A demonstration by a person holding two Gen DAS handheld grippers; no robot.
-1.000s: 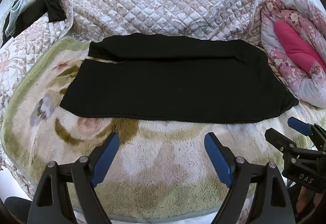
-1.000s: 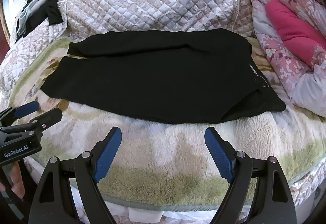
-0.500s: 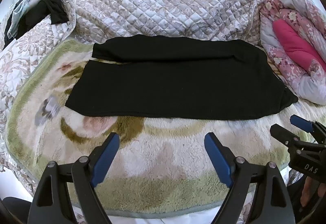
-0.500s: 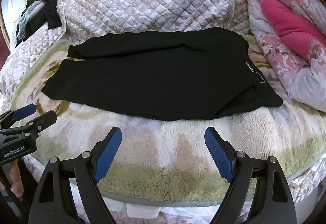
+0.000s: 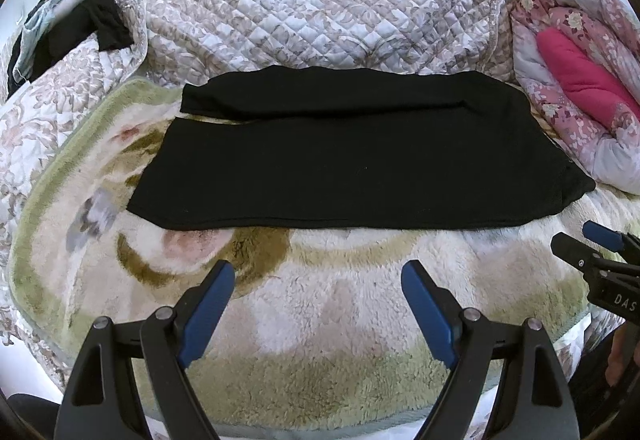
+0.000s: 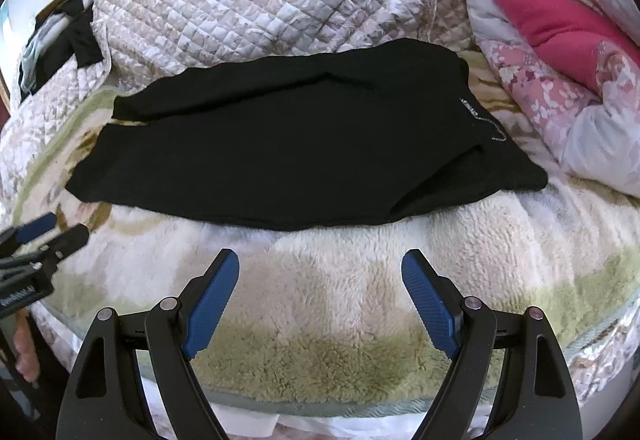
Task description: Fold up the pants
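Note:
The black pants [image 5: 360,156] lie flat across a fluffy cream and green blanket [image 5: 320,304], legs to the left, waist to the right. They also show in the right wrist view [image 6: 296,144], with a small white logo near the waist. My left gripper [image 5: 318,280] is open and empty, hovering over the blanket just short of the pants' near edge. My right gripper [image 6: 320,272] is open and empty, also short of the near edge. Each gripper shows at the edge of the other's view: the right one [image 5: 596,244], the left one [image 6: 48,232].
A quilted floral bedspread [image 5: 312,0] rises behind the pants. A pink floral duvet with a magenta lining [image 5: 576,72] is bundled at the right. Dark and pale clothes [image 5: 76,24] lie piled at the far left. The blanket's front edge [image 6: 320,396] drops off below the grippers.
Both grippers have drawn back and shifted a little, so the pants sit slightly farther off. The right view has tilted. Both stay open; the pants have not moved.

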